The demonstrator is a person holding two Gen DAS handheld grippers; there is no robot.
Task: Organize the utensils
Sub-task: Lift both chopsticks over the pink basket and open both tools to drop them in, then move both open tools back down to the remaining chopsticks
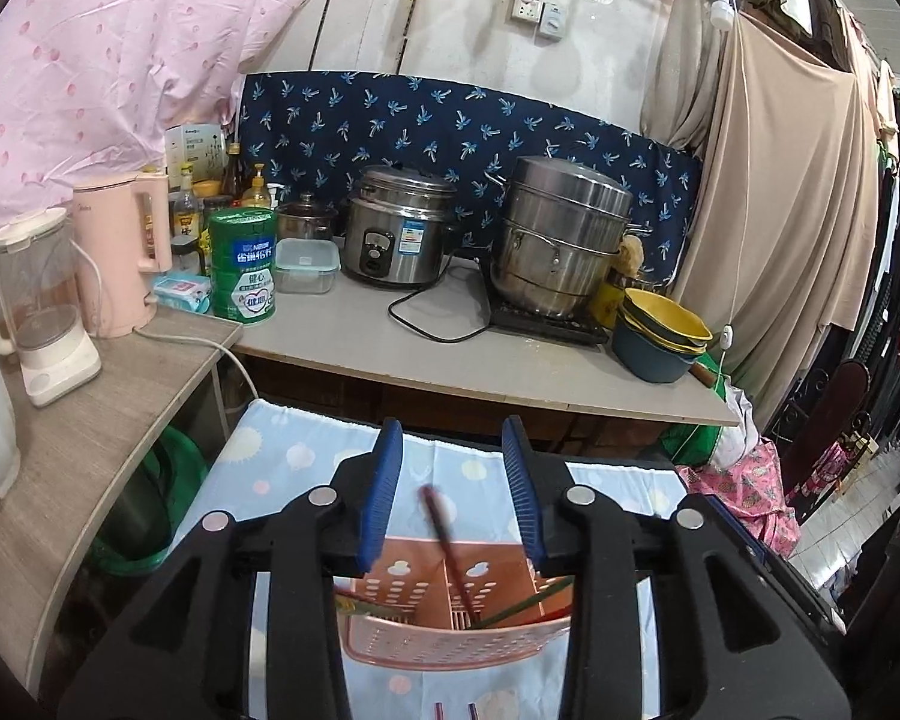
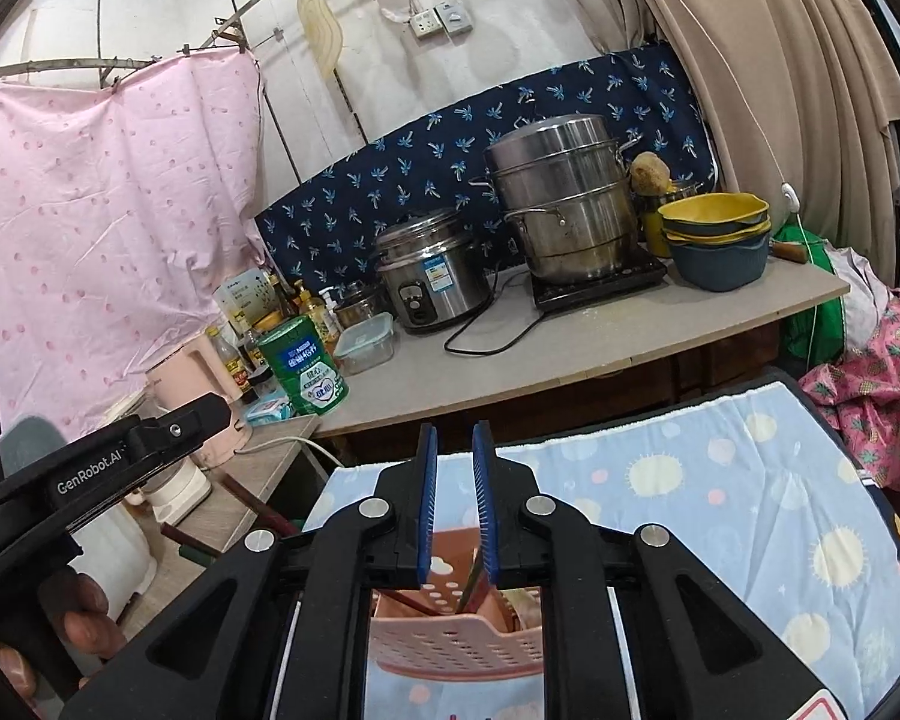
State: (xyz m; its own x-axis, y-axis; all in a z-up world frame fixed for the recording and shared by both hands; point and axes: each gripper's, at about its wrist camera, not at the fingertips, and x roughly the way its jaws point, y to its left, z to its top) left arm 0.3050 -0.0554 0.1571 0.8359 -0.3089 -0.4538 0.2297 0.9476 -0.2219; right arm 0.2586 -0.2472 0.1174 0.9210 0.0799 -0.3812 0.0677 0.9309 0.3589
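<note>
A pink perforated utensil holder [image 1: 456, 630] [image 2: 450, 636] stands on a light blue sun-print cloth [image 1: 294, 456] [image 2: 690, 480], just below both grippers. My left gripper [image 1: 455, 492] is open. A blurred red chopstick [image 1: 444, 531] slants loose between its blue pads, its lower end inside the holder. A green chopstick [image 1: 522, 603] leans in the same holder. My right gripper [image 2: 456, 498] stands over the holder with a narrow gap between its pads. A dark green chopstick [image 2: 471, 582] rises from the holder beside the right pad without being pinched. In the right wrist view the left gripper's black body [image 2: 150, 456] shows at the left, held by a hand [image 2: 84, 618].
Behind the cloth runs a grey counter [image 1: 390, 354] with a rice cooker [image 1: 399, 228], a steel steamer pot [image 1: 561, 240], stacked yellow and blue bowls [image 1: 660, 330] and a green tin [image 1: 243, 264]. A pink kettle [image 1: 120, 252] and a blender [image 1: 42, 306] stand on the wooden shelf at left.
</note>
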